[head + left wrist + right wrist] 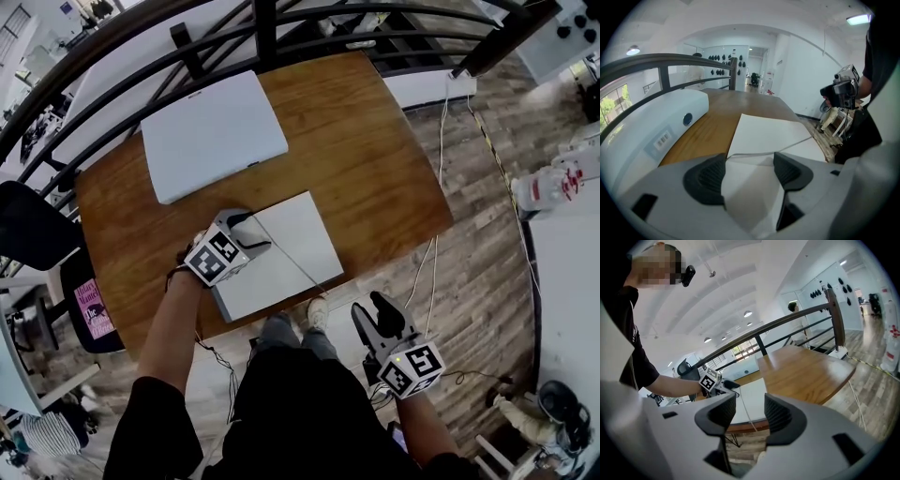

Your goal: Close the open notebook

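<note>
Notebook page (752, 197) between left gripper (750, 162) jaws

Left tool (749, 171), jaws apart, over white notebook (768, 133) on wooden table (708, 129)

The head view looks steeply down on the wooden table (375, 159). The left gripper view sits low, close over the notebook (764, 133), facing along the table toward the railing (670, 62). The right gripper view stands off the table's near edge (farther back), facing across it. All three share table and notebook.
</note>
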